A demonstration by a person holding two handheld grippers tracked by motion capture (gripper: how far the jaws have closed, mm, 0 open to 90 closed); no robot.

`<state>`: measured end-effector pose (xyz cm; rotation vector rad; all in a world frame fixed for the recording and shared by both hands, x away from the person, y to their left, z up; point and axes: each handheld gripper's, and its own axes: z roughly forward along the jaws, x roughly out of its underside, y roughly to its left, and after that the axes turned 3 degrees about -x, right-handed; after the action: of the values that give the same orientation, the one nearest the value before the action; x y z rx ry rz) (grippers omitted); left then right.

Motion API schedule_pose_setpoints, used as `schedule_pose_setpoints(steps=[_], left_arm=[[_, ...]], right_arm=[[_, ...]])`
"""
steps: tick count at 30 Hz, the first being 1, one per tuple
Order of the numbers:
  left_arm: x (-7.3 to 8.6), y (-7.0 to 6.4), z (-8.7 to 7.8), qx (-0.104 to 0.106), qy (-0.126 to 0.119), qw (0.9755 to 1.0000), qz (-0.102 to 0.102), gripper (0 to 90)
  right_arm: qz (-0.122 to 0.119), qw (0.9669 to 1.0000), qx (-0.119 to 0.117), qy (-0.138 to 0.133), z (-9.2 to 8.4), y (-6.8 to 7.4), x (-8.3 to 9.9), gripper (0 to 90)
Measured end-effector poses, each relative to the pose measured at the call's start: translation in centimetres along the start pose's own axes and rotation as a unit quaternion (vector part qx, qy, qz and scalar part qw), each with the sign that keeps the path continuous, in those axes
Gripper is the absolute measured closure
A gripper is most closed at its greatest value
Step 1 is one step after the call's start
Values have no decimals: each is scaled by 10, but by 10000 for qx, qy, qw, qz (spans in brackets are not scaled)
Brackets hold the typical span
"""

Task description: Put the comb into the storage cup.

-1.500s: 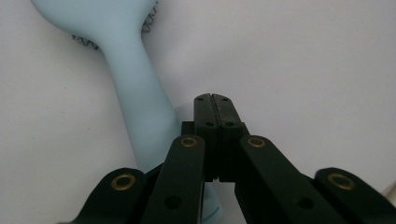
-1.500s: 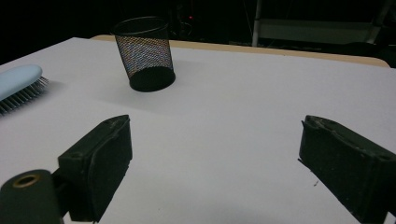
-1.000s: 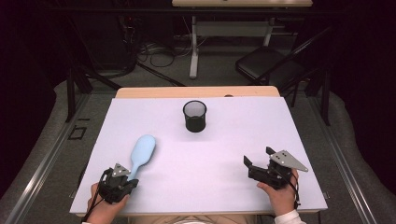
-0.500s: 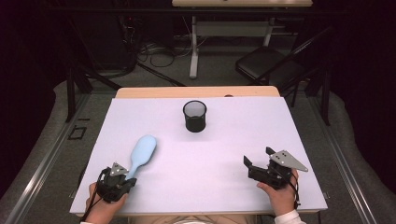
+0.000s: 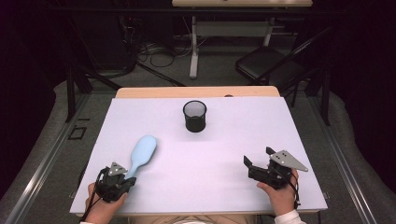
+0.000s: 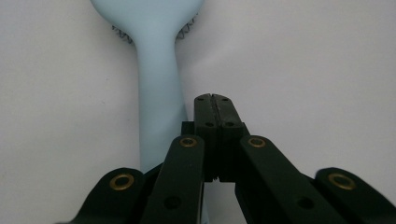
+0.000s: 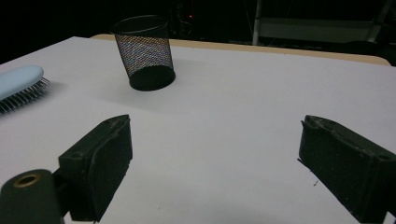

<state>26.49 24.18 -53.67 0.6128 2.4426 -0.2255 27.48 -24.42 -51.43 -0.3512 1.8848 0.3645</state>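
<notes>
A light blue hairbrush (image 5: 142,151) lies bristles-down on the white table (image 5: 224,154) at the front left. Its handle points toward my left gripper (image 5: 127,179). In the left gripper view the jaws (image 6: 215,100) are pressed together with nothing between them, and the brush handle (image 6: 156,93) runs along their left side. A black mesh cup (image 5: 194,115) stands upright at the middle back. My right gripper (image 5: 258,157) rests at the front right, open wide over bare table (image 7: 215,126). The cup (image 7: 144,51) and the brush head (image 7: 21,84) lie beyond it to the left.
The table's wooden far edge (image 5: 196,92) shows behind the cup. Past it the floor holds cables, a desk leg (image 5: 193,46) and a dark chair (image 5: 271,63) at the back right.
</notes>
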Motion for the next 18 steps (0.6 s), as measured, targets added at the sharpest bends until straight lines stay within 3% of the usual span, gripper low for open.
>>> schedule_pose_setpoints(steps=[14, 18], left_arm=[[-1, 2, -4, 54, -171, 9997, -140, 874], [-1, 3, -4, 20, -214, 9997, -79, 856]], right_arm=[[12, 10000, 13, -8, 0, 0, 0, 95], [12, 10000, 13, -9, 0, 0, 0, 94]])
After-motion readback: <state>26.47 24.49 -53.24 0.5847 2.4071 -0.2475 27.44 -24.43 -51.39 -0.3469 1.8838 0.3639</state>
